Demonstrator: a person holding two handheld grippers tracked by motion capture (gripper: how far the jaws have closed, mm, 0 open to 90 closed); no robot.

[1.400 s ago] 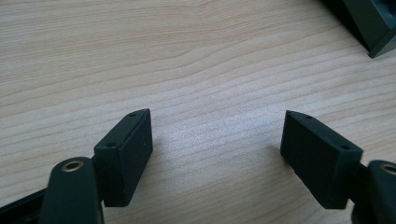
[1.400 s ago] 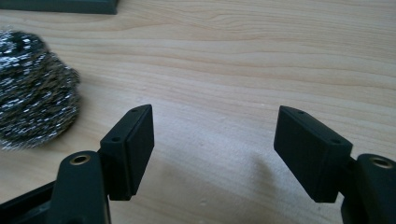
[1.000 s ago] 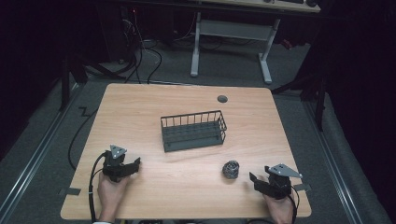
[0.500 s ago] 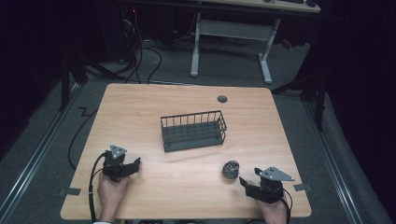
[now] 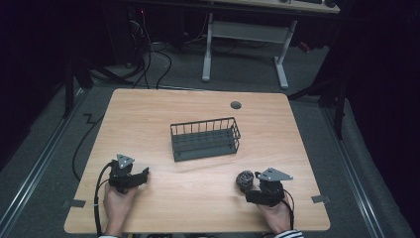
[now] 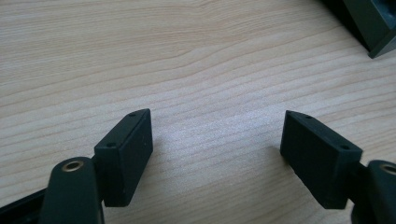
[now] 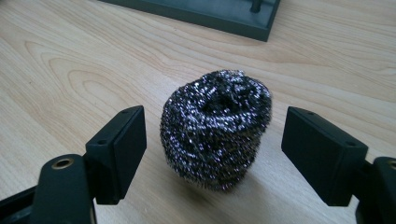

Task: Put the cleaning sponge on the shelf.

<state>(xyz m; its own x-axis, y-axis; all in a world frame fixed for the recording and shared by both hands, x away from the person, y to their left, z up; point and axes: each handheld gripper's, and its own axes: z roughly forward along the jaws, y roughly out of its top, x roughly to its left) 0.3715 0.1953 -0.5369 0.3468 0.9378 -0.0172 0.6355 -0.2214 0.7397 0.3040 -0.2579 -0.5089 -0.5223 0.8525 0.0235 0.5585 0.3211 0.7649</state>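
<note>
Jaws of the right gripper (image 5: 251, 189) point at a steel wool scrubber (image 5: 244, 179) near the front right of the wooden table (image 5: 148, 114) in the high view; the left gripper (image 5: 140, 177) rests at the front left, and a dark wire basket (image 5: 205, 139) sits mid-table.

From the left gripper view, the left gripper (image 6: 217, 149) has its jaws wide apart over bare wood, holding nothing.

From the right gripper view, the right gripper (image 7: 214, 149) has its jaws spread wide on either side of the scrubber (image 7: 215, 128), neither one touching it; the basket's base (image 7: 219, 14) lies beyond.
</note>
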